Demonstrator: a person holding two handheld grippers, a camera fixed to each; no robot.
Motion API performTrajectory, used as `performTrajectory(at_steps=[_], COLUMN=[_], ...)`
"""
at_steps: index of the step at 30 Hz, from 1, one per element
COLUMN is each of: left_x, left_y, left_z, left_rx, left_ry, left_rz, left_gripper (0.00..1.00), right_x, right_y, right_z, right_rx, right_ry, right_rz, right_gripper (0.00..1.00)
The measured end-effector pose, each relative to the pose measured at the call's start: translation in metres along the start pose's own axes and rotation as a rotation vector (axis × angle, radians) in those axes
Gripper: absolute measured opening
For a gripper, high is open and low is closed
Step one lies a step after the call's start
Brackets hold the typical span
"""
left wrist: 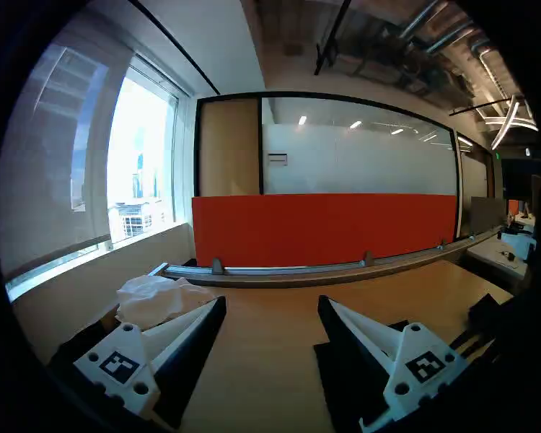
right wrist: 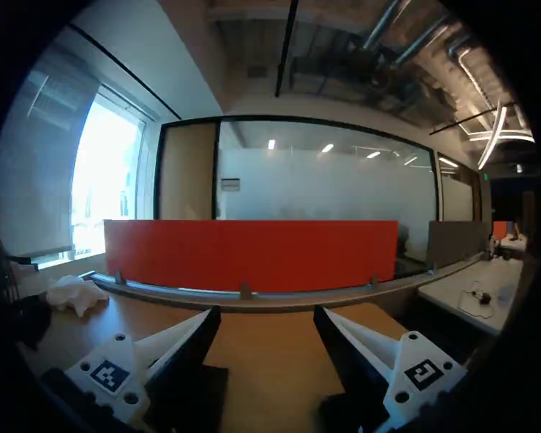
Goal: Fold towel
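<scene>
The towel (left wrist: pixel 155 299) lies bunched up on the desk (left wrist: pixel 270 375), far left. The left hand-held gripper (left wrist: pixel 270 302) and right hand-held gripper (right wrist: pixel 265 312) are wide open, holding nothing. Next job, I think: reach over and grab it.

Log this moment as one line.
phase: pre-grasp | left gripper: open, empty | right gripper: open, empty | towel: crumpled on desk, untouched

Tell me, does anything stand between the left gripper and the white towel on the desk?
Nothing visible does. The left gripper is open, and the crumpled towel lies on the desk just beyond the finger on the left of the left gripper view. Only bare wood shows between them.
</scene>
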State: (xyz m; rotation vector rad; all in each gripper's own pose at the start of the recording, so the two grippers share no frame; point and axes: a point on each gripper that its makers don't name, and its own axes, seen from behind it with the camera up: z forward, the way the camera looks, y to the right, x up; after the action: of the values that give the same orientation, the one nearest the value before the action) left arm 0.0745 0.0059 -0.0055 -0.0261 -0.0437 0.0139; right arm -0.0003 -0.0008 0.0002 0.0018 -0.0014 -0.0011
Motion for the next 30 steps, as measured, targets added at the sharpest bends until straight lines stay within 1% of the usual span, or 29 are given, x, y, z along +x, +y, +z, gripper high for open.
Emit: performTrajectory(at_steps=[2, 5, 8, 12, 18, 21, 23, 30], left_x=[0.003, 0.006, 0.007, 0.010, 0.011, 0.009, 0.005, -0.013], left_y=[0.004, 0.011, 0.020, 0.035, 0.055, 0.064, 0.068, 0.083], left_z=[0.000, 0.000, 0.000, -0.002, -0.006, -0.008, -0.008, -0.013], left_rx=[-0.020, -0.056, -0.100, -0.171, -0.271, -0.315, -0.334, -0.399], left_ry=[-0.010, -0.025, -0.044, -0.067, -0.108, -0.131, -0.145, -0.196], left_rz=[0.010, 0.030, 0.046, 0.057, 0.076, 0.088, 0.098, 0.134], left_gripper=[0.94, 0.94, 0.94, 0.94, 0.94, 0.94, 0.94, 0.94], right_x=[-0.001, -0.002, -0.004, -0.008, -0.006, -0.008, -0.012, -0.028], right_y=[-0.003, -0.008, -0.017, -0.031, -0.053, -0.062, -0.065, -0.072], right_z=[0.001, 0.002, 0.001, 0.001, -0.002, -0.004, -0.005, -0.012], right_rx=[0.006, 0.029, 0.069, 0.139, 0.259, 0.320, 0.348, 0.415], right_ry=[-0.005, -0.020, -0.043, -0.086, -0.139, -0.171, -0.191, -0.253], right_rz=[-0.004, -0.025, -0.060, -0.108, -0.145, -0.155, -0.163, -0.214], right_gripper=[1.00, 1.00, 1.00, 1.00, 1.00, 1.00, 1.00, 1.00])
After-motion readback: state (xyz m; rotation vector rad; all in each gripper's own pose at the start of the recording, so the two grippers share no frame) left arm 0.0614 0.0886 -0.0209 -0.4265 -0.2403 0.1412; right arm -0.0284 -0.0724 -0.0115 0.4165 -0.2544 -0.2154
